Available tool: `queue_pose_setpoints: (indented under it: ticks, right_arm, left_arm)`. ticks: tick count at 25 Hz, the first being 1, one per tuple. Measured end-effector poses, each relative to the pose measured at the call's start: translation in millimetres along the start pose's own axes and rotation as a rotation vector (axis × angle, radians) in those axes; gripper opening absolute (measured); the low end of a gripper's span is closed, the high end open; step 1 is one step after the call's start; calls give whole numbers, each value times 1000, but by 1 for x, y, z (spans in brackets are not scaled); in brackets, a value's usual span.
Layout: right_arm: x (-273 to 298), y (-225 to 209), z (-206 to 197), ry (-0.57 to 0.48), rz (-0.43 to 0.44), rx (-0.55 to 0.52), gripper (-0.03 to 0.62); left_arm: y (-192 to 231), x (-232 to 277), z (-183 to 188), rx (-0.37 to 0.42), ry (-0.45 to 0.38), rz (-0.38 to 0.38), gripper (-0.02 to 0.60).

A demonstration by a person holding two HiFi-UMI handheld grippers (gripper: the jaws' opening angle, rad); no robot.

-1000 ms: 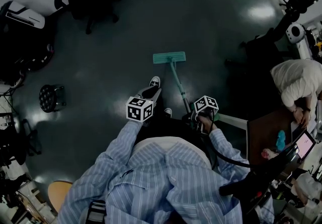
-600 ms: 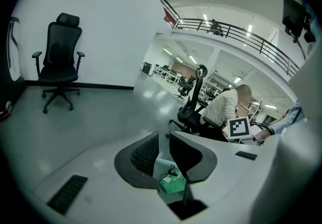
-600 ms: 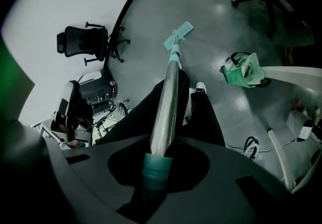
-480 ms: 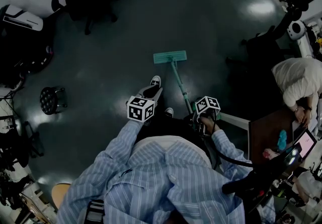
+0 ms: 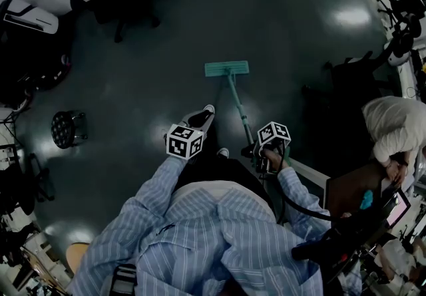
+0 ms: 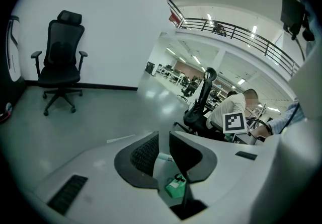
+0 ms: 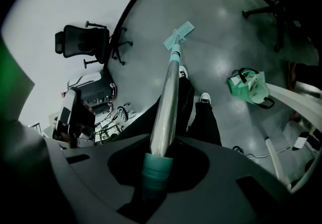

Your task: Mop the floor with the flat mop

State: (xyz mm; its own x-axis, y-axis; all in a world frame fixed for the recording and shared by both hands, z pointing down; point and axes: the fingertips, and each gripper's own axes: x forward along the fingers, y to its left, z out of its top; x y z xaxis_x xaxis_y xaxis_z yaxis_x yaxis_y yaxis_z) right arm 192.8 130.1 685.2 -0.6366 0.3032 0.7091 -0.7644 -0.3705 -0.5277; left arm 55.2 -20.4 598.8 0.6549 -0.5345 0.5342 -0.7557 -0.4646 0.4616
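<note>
The flat mop (image 5: 226, 68) lies with its thin, rectangular teal head flat on the glossy dark floor (image 5: 133, 82), ahead of the person's shoe (image 5: 200, 116). Its smooth metal pole (image 7: 168, 92) slants back to the right gripper (image 7: 154, 167), whose dark jaws are closed around the teal sleeve (image 7: 155, 168) at the pole's end (a round, matt collar). The left gripper (image 6: 164, 141) is held apart from the mop, its ribbed black pads (image 6: 145, 153) standing a narrow gap apart, clamping nothing. A black wheeled office chair (image 6: 61, 62) stands by the white wall.
</note>
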Motion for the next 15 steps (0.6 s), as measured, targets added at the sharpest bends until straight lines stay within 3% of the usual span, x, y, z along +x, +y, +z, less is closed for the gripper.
queue_pose_setpoints:
  ticks: [15]
  right_arm:
    - [-19, 90, 150, -14, 0, -8, 55]
  left_arm:
    - [104, 52, 88, -42, -18, 30, 69]
